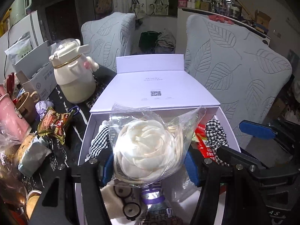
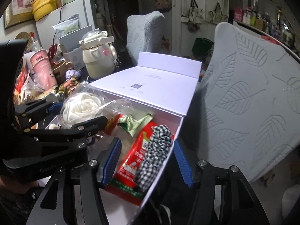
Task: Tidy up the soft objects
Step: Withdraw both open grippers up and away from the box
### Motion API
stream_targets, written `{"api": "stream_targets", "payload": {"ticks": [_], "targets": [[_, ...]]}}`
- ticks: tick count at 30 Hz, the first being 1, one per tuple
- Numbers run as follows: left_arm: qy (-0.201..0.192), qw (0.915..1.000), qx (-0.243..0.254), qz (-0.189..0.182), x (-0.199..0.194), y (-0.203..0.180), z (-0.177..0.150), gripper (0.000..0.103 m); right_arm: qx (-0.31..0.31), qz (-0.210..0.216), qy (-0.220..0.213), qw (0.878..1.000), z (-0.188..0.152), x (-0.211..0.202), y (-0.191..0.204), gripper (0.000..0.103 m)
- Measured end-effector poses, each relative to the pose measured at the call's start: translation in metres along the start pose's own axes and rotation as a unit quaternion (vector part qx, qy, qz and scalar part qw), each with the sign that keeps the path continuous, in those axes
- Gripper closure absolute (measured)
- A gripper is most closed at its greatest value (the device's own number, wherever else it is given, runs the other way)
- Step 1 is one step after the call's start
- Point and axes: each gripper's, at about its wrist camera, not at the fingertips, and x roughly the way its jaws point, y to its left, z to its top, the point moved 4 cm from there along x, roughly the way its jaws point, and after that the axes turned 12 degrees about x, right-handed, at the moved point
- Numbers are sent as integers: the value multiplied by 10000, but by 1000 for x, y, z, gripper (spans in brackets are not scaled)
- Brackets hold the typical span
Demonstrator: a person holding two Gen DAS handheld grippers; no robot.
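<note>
My left gripper (image 1: 150,163) is shut on a white fabric flower in a clear plastic bag (image 1: 148,148) and holds it over the open white box (image 1: 231,131). The flower also shows in the right wrist view (image 2: 82,106), between the left gripper's fingers (image 2: 56,106). My right gripper (image 2: 146,161) is open and empty, its jaws standing either side of the box's right wall (image 2: 168,159). In the box lie a black-and-white checked scrunchie (image 2: 155,150), a red snack packet (image 2: 135,161), a green wrapper (image 2: 135,123) and another checked cloth (image 1: 99,142).
The box lid (image 1: 155,86) stands open at the back. On the cluttered table to the left are a cream kettle-shaped bottle (image 1: 75,75), a pink cup (image 1: 11,116), a brown snack packet (image 1: 54,125) and a mug (image 1: 26,101). Grey leaf-patterned chair backs (image 1: 234,75) stand behind and right.
</note>
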Motion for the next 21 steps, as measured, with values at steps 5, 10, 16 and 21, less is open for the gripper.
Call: {"api": "stream_targets", "payload": {"ticks": [5,10,16,21], "targets": [[71,9998,-146,97,0,0,4,28,39,11,-23,10000,-1,-6,-5,45],[188,9991,-57,369,0,-1,6,25,-7,50,-37,10000,-2,-10,-3,45],[207,9983,-27,551,-6,-2,9,25,-2,57,-40,10000,-2,-13,-3,45],[55,9982,-18,595,-19,-4,15,25,7,86,-112,9999,1,-23,-2,45]]}}
